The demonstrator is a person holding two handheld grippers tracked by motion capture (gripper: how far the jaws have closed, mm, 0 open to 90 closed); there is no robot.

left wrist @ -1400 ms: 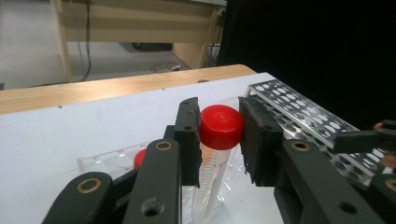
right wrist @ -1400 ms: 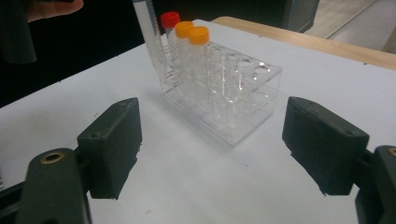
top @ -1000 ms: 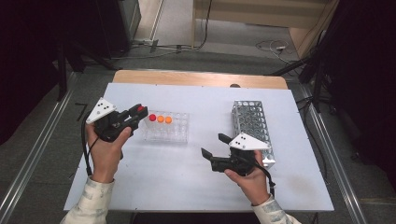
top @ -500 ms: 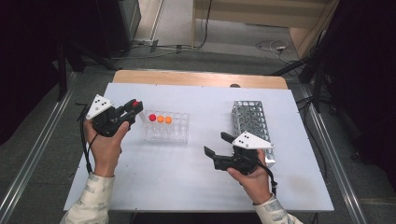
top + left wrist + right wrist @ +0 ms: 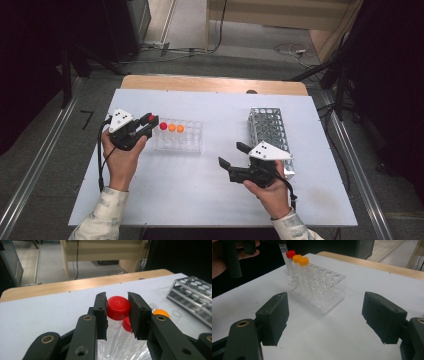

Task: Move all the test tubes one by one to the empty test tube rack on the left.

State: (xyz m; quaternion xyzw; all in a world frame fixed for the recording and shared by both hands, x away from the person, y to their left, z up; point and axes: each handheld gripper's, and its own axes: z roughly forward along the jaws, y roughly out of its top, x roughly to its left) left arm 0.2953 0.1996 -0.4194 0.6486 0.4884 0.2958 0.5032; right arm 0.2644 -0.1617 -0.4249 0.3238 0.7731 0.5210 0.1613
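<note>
At rack's left end | your left hand-held gripper (image 5: pixel 117 308) clamps red-capped tube (image 5: pixel 118 307), axis upright, over clear rack (image 5: pixel 192 144) | right hand-held gripper (image 5: pixel 235 155) wide, farther off

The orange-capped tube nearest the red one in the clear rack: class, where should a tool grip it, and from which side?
Grip the orange cap from above, probably: the tube stands upright in the clear rack, neighbours crowd its sides, leaving its cap exposed.
</note>
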